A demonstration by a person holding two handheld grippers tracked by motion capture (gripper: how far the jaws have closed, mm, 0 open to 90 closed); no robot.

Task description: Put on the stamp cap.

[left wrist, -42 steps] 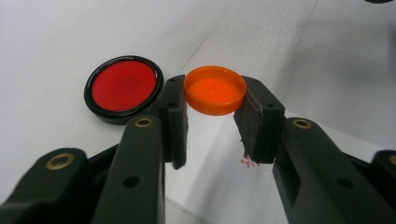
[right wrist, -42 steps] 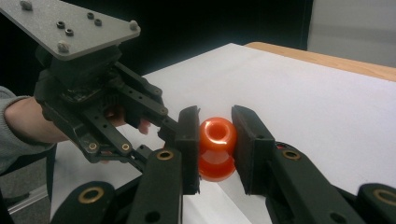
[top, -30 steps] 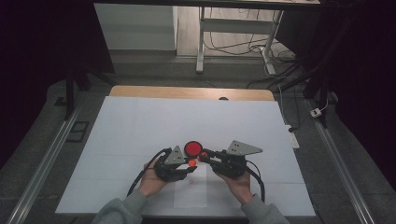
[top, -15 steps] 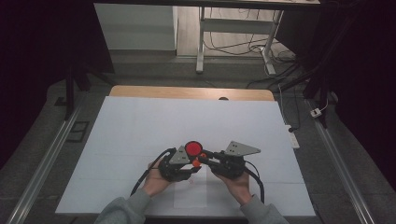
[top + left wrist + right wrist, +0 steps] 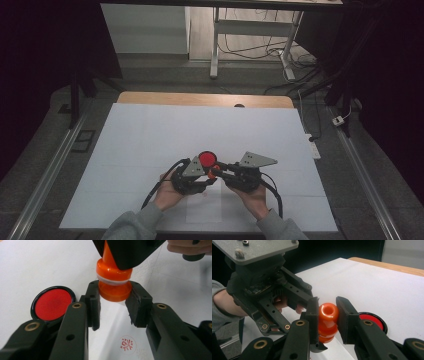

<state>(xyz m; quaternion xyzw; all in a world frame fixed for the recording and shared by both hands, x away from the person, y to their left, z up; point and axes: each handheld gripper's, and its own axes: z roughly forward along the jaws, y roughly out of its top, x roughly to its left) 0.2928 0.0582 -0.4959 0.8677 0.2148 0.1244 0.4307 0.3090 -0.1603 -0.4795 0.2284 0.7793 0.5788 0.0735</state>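
An orange stamp [image 5: 212, 173] hangs just above the white sheet, held between my two grippers near the front middle. My left gripper [image 5: 115, 293] is shut on the stamp's [image 5: 113, 287] wide lower end. My right gripper [image 5: 328, 308] is shut on the stamp's [image 5: 327, 315] rounded handle end, coming at it from the opposite side. In the high view the left gripper [image 5: 209, 177] and the right gripper [image 5: 217, 170] meet tip to tip. A round black ink pad [image 5: 207, 159] with a red face lies open on the sheet just behind them.
A red stamped mark [image 5: 127, 345] shows on the white sheet [image 5: 150, 145] below the stamp. The wooden table edge [image 5: 200, 99] runs along the far side. A white power strip [image 5: 314, 147] lies off the sheet's right edge. Metal rails flank the table.
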